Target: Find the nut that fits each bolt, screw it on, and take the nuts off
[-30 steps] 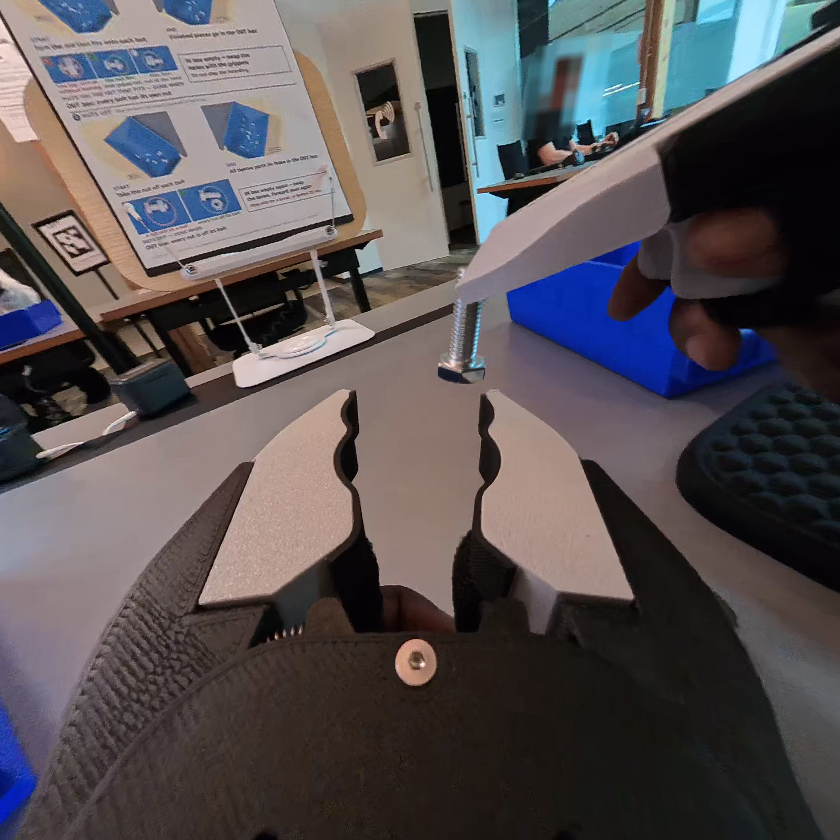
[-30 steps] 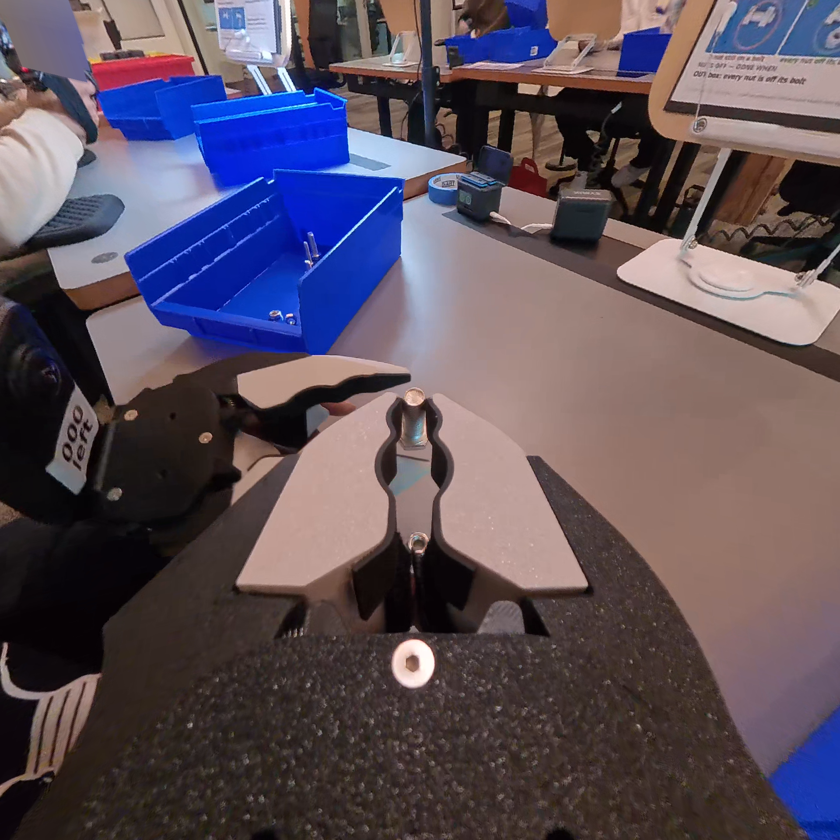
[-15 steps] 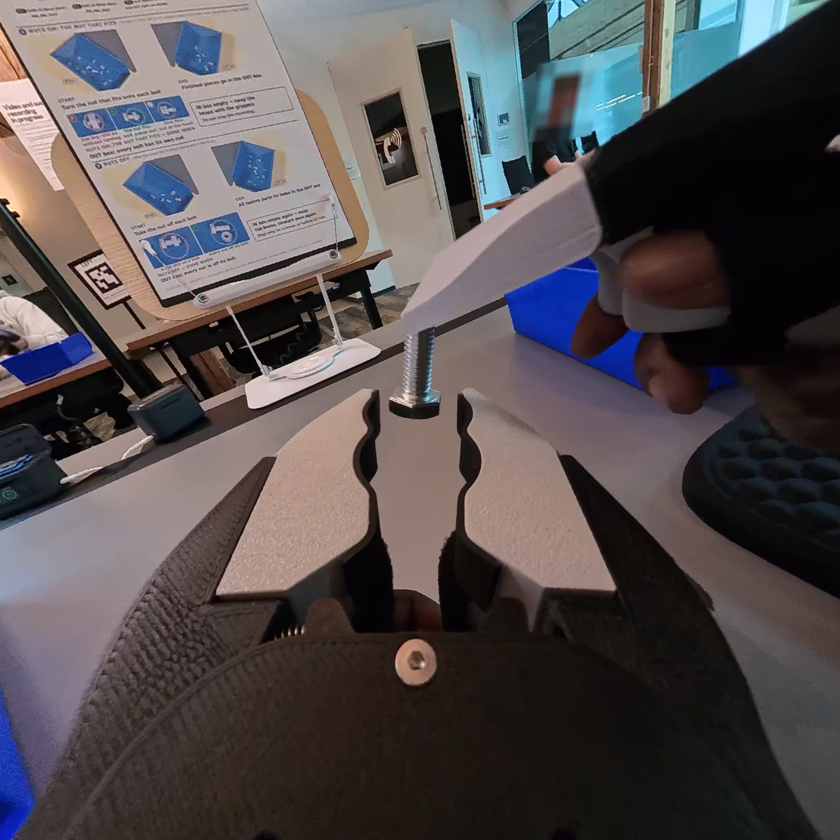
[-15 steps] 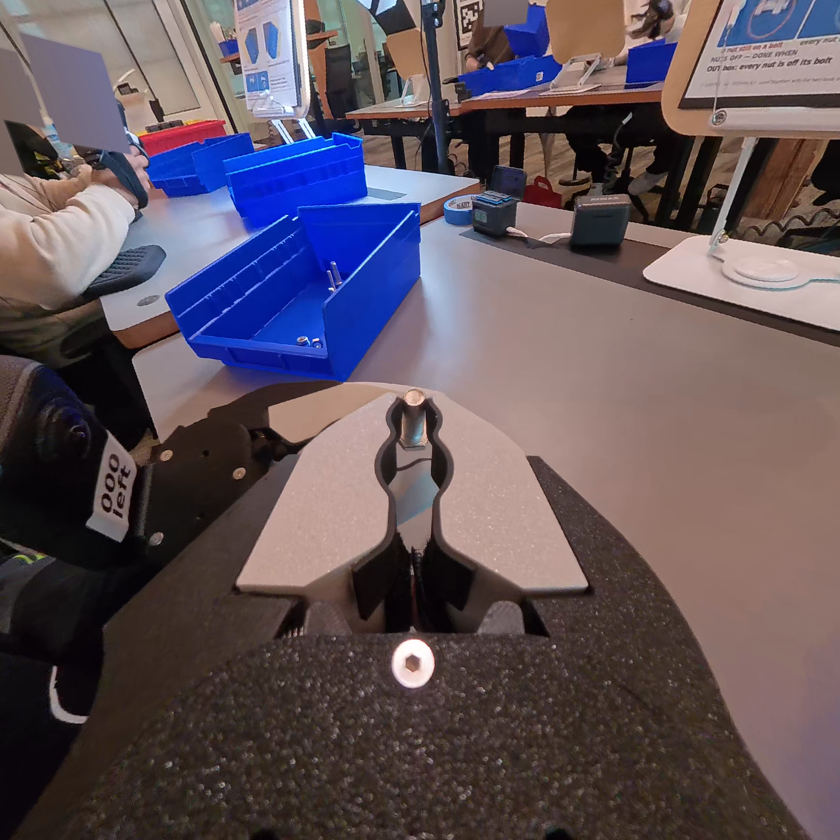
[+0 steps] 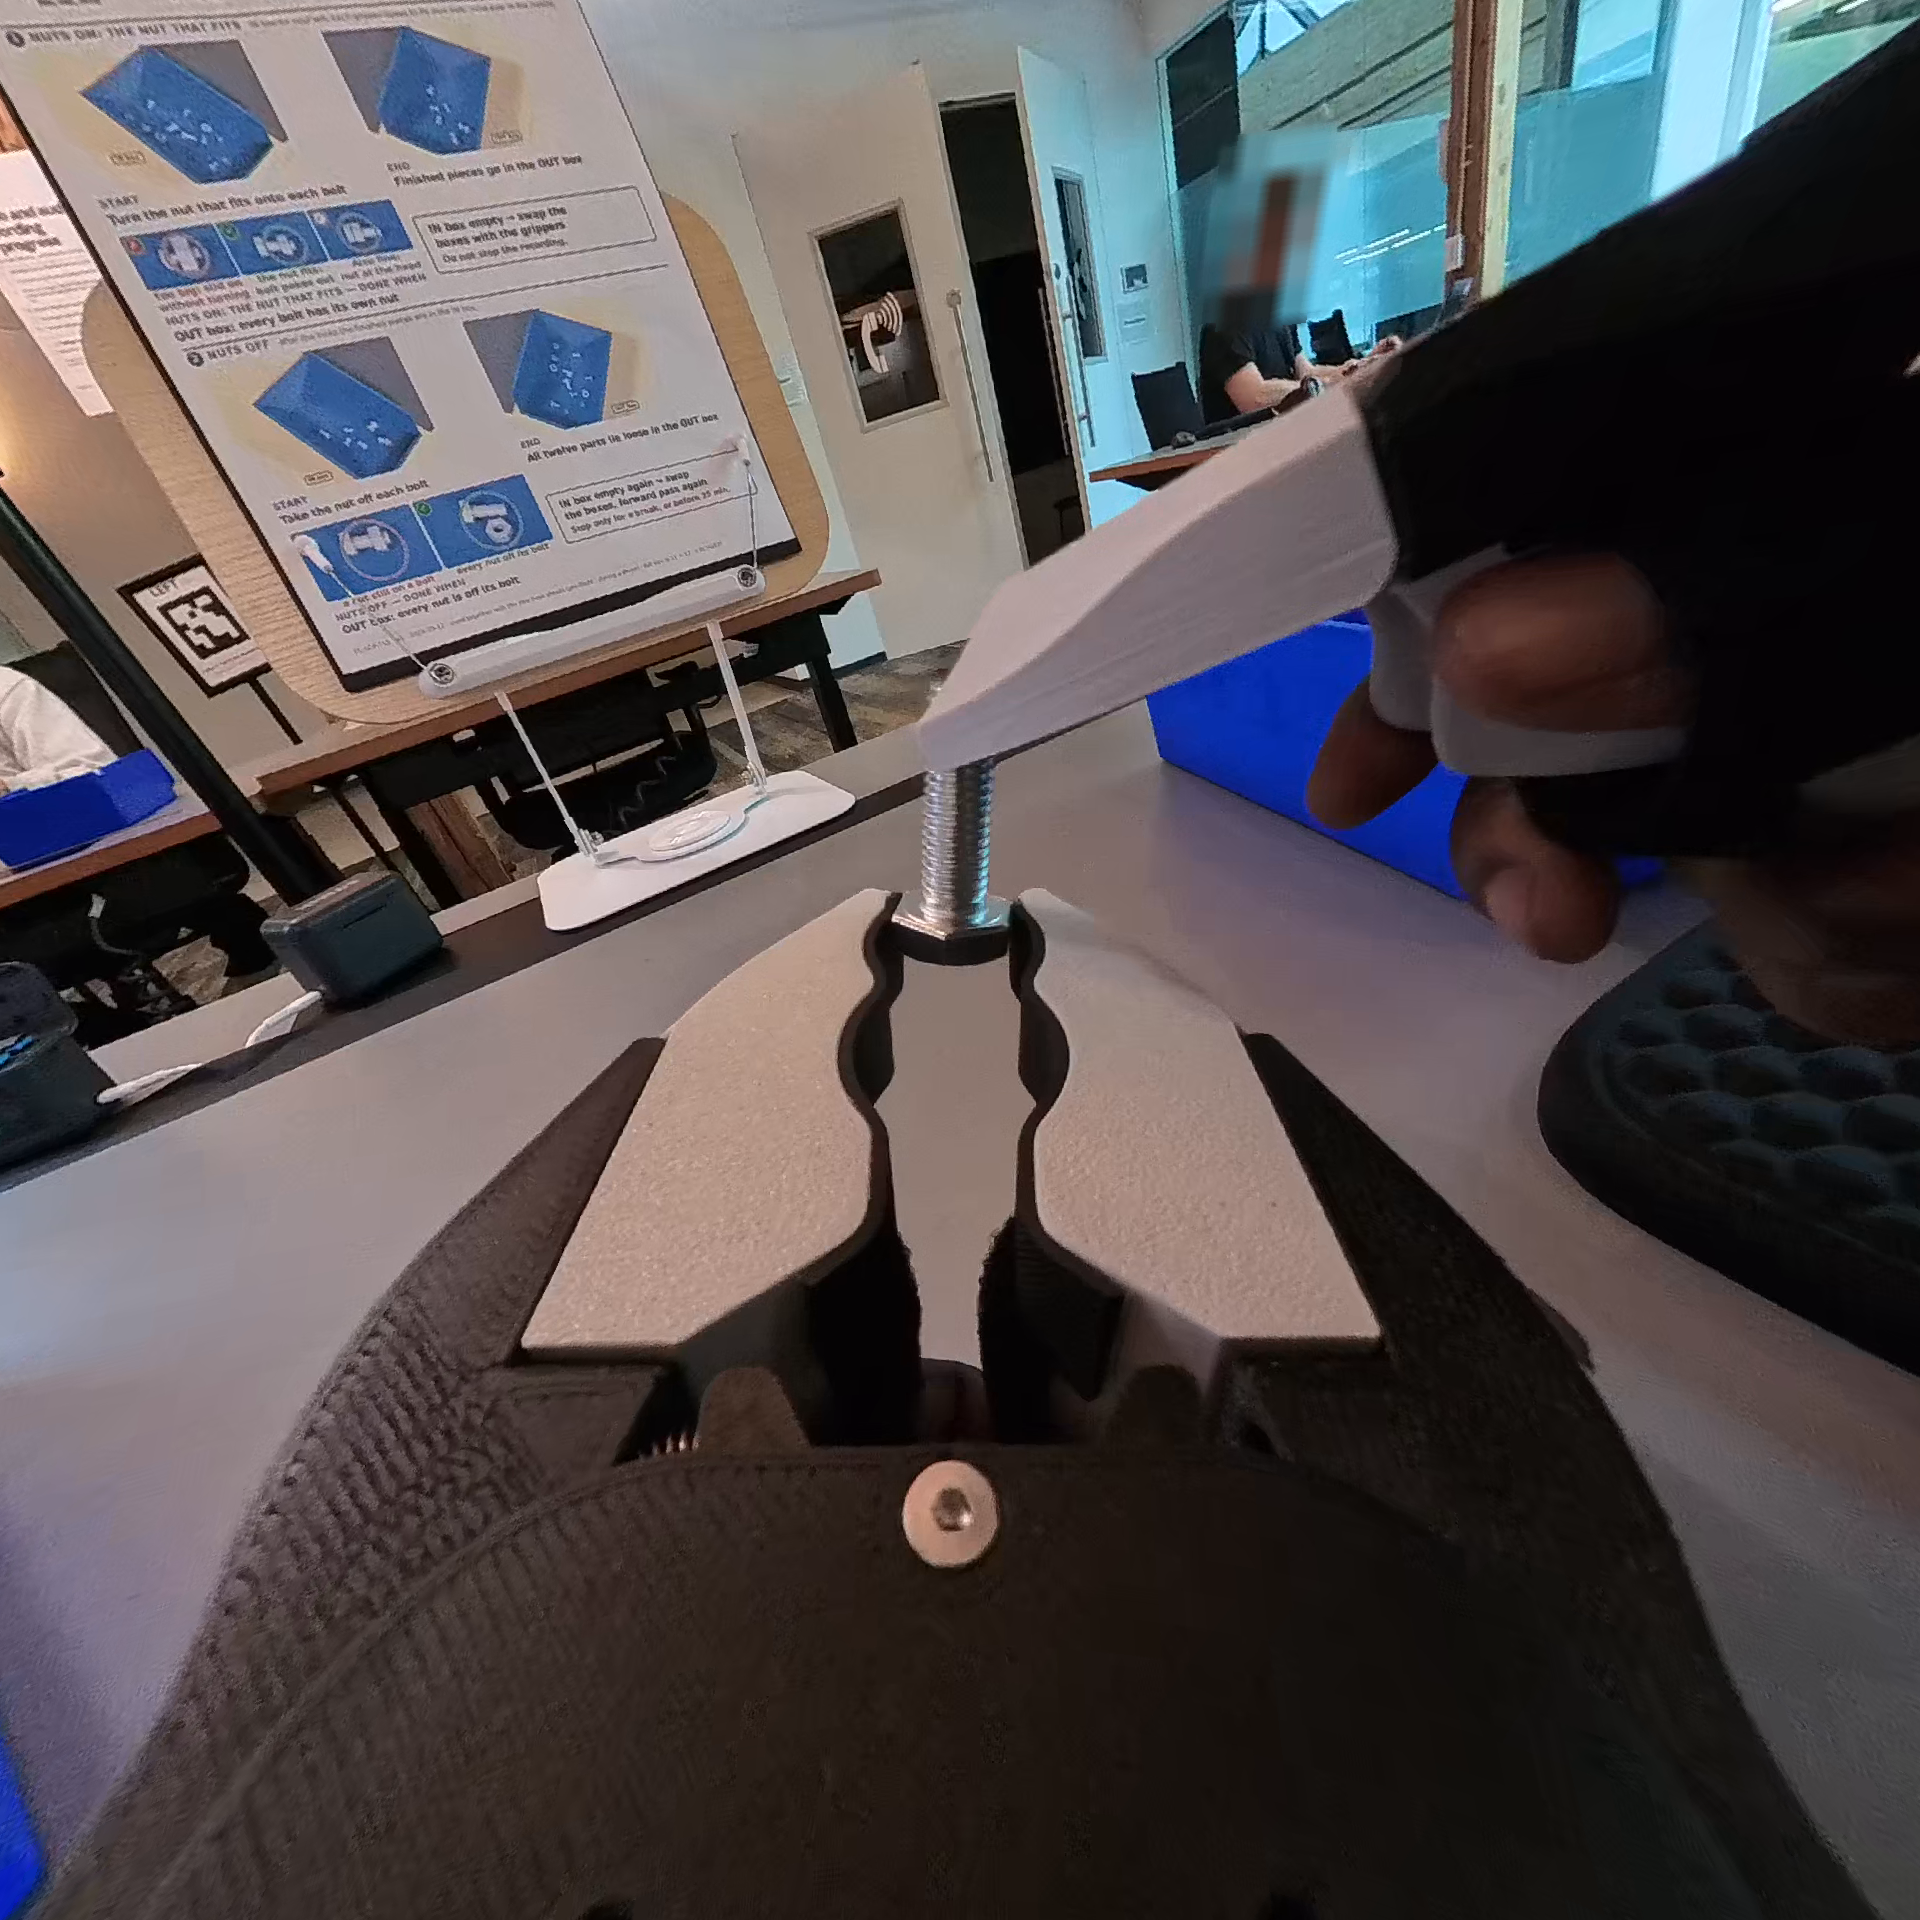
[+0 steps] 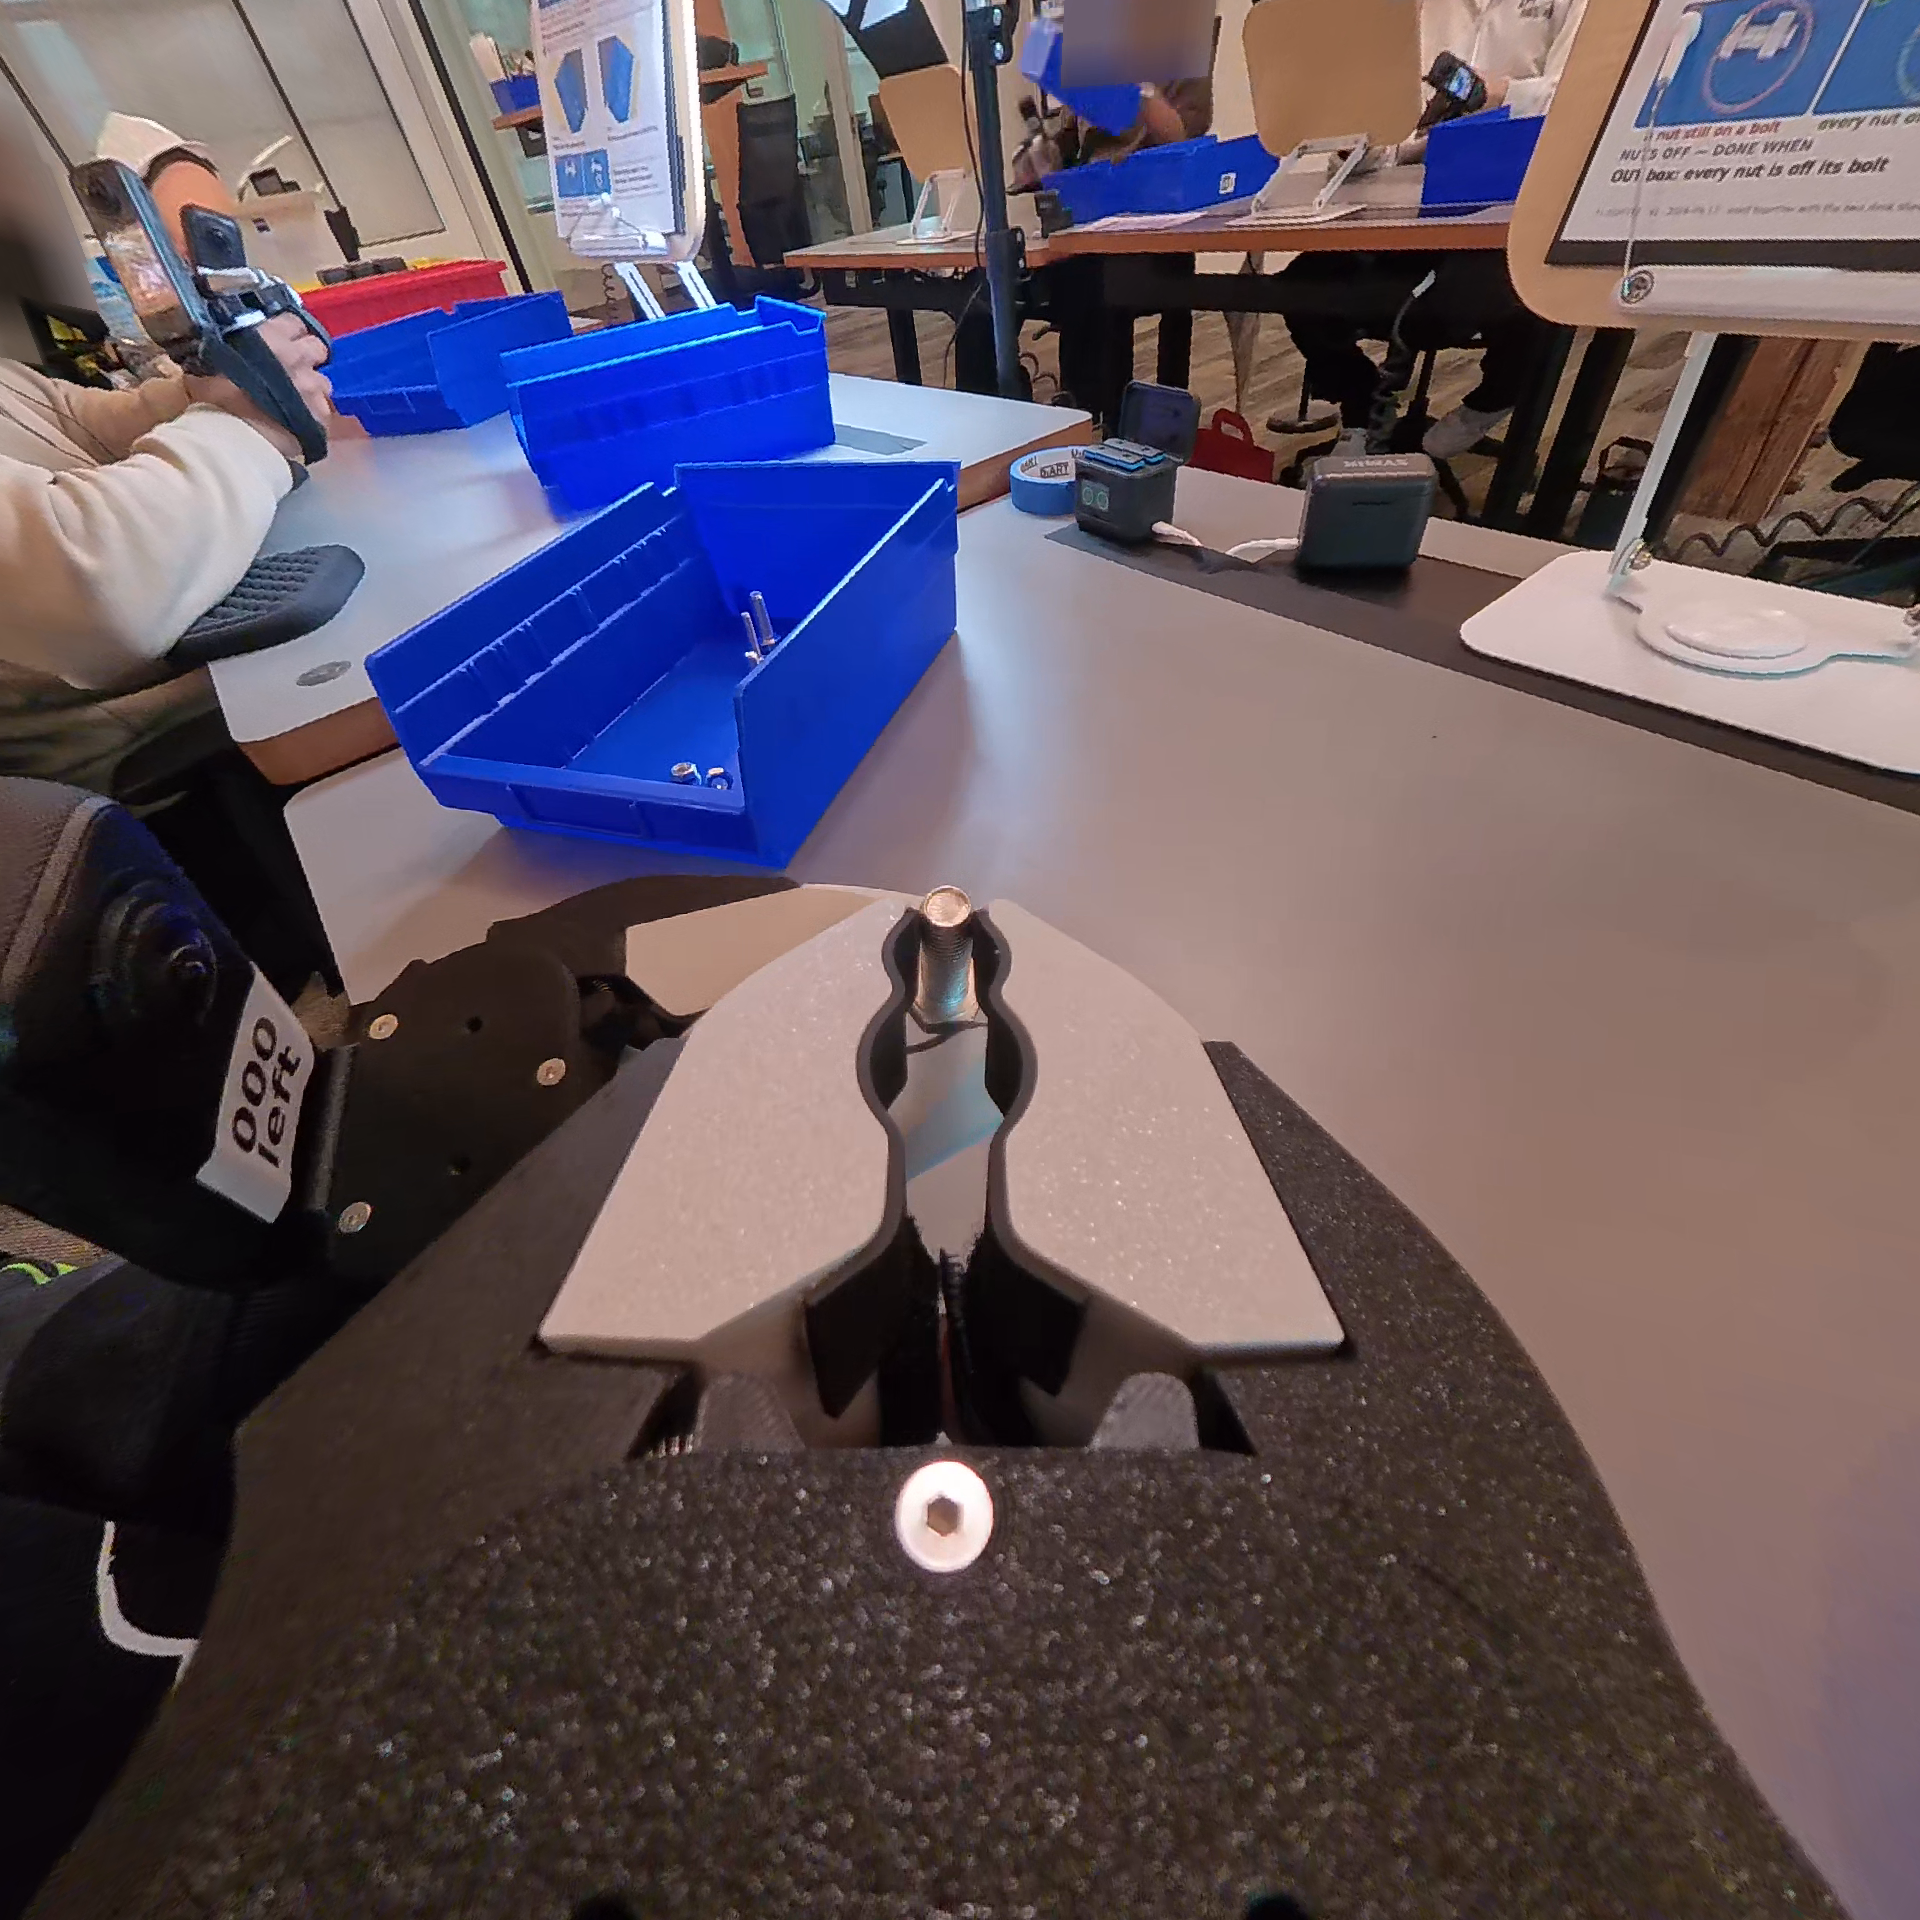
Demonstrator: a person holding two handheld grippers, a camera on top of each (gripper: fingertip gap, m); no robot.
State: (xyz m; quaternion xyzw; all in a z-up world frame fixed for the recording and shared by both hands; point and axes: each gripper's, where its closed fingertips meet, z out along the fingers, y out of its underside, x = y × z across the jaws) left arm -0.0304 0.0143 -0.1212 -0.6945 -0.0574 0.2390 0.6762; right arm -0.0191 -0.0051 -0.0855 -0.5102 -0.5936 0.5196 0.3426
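A silver bolt (image 5: 956, 831) hangs upright over the grey table (image 5: 312, 1195), with its hexagonal end at the bottom. My right gripper (image 6: 943, 935) is shut on the threaded shank (image 6: 943, 966), and its white finger (image 5: 1143, 613) comes in from the right in the left wrist view. My left gripper (image 5: 951, 925) has its fingertips closed on the hexagonal end from both sides. I cannot tell whether that end is the bolt's head or a nut. The left gripper's body (image 6: 447, 1060) shows just left of the bolt in the right wrist view.
A blue bin (image 6: 831, 644) with a few bolts and nuts stands on the table at the far left. Another blue bin (image 5: 1268, 727) lies behind the right hand. A black dimpled pad (image 5: 1745, 1122) is at the right. An instruction board stand (image 5: 696, 842) and small grey boxes (image 6: 1361, 509) line the far edge. My hands' fingertips stand some 4 cm from each other.
My left gripper moved forward under the hanging bolt and its jaws closed from wide open onto the hexagonal end. The right gripper kept hold of the shank throughout.
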